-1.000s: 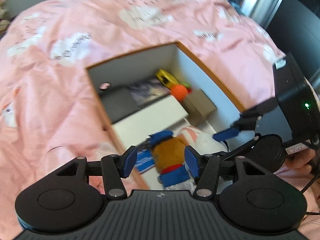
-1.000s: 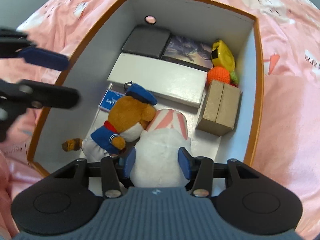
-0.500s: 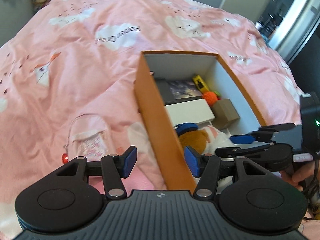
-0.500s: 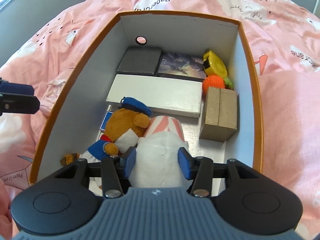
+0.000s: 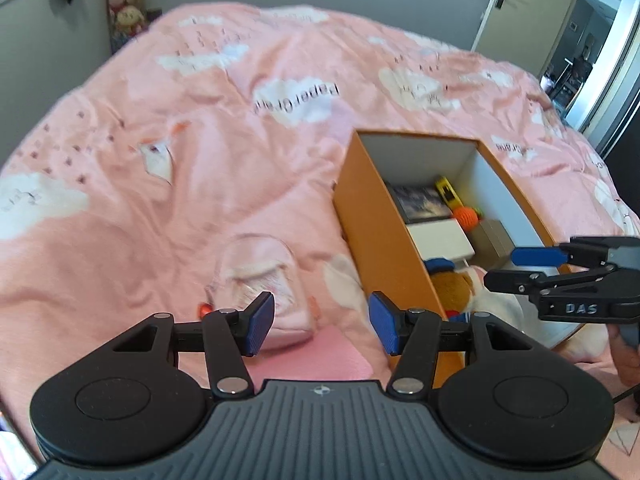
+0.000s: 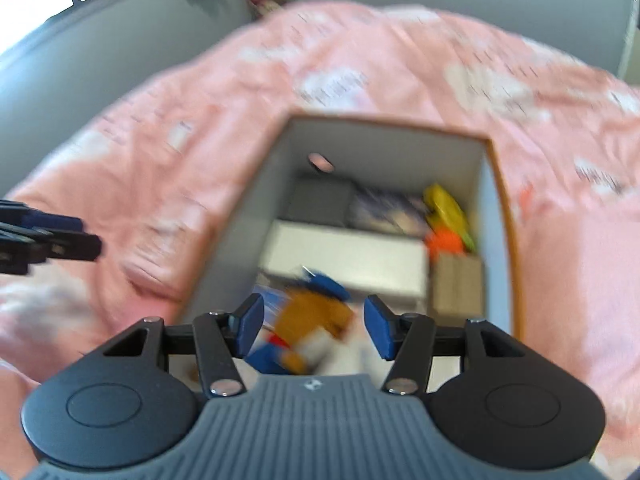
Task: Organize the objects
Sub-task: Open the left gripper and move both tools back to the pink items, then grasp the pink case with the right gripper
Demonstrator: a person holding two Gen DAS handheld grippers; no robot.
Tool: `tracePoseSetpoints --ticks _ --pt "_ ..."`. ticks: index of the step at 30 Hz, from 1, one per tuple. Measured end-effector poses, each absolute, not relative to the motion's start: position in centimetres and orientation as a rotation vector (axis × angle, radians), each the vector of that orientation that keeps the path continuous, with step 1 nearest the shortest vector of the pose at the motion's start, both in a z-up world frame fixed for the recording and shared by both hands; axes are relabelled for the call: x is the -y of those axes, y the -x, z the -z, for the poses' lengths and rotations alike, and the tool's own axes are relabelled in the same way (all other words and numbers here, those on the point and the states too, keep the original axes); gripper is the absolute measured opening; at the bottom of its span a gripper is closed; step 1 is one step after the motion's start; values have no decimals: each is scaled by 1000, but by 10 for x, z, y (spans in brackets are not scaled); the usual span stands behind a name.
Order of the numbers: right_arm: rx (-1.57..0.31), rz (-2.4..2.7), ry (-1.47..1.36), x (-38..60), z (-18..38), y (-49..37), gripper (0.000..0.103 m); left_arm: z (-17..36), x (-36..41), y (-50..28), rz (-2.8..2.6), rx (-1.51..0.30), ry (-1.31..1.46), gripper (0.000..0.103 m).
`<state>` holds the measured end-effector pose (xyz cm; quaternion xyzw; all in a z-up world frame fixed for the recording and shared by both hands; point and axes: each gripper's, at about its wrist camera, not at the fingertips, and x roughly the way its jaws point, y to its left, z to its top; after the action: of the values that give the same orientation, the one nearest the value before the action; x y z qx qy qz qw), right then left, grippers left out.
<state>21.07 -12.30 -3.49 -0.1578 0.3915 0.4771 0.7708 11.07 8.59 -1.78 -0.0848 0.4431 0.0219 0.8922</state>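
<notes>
An orange box (image 5: 376,216) with a white inside lies on a pink bed. It holds a brown plush in a blue cap (image 5: 448,284), a white plush (image 5: 500,304), a white flat box (image 5: 440,236), a cardboard box (image 5: 492,236), an orange ball (image 5: 464,216) and a yellow tape measure (image 5: 448,194). A small pink backpack (image 5: 260,276) lies left of the box. My left gripper (image 5: 320,328) is open and empty just in front of it. My right gripper (image 6: 314,330) is open and empty above the box's near end, over the brown plush (image 6: 312,320).
The pink duvet (image 5: 200,140) covers the bed all around the box. A flat pink item (image 5: 316,356) lies near my left gripper. Grey walls and a shelf of plush toys (image 5: 124,12) stand at the back left; a doorway (image 5: 580,40) is at the back right.
My left gripper swung left from over the box to the pink backpack. My right gripper pulled up and back from the white plush; its view is now blurred.
</notes>
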Motion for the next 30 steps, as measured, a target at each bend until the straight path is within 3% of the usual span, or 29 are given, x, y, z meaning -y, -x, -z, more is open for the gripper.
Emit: tracePoseSetpoints --ticks 3,7,11,16,30 --pt "-782 -1153 354 107 18 -192 59 12 -93 -105 -44 -919 180 65" --pt "-709 -1318 499 72 9 -157 70 23 -94 -98 -62 -972 140 65" --pt "-708 -1411 706 37 25 -124 69 47 -94 -92 -84 -1043 93 62" --pt "-755 -1447 974 8 57 -104 58 70 -97 -83 -127 -1095 25 61" --pt "-769 -1481 1460 -38 115 -71 58 94 -101 -82 -54 -1123 -4 61"
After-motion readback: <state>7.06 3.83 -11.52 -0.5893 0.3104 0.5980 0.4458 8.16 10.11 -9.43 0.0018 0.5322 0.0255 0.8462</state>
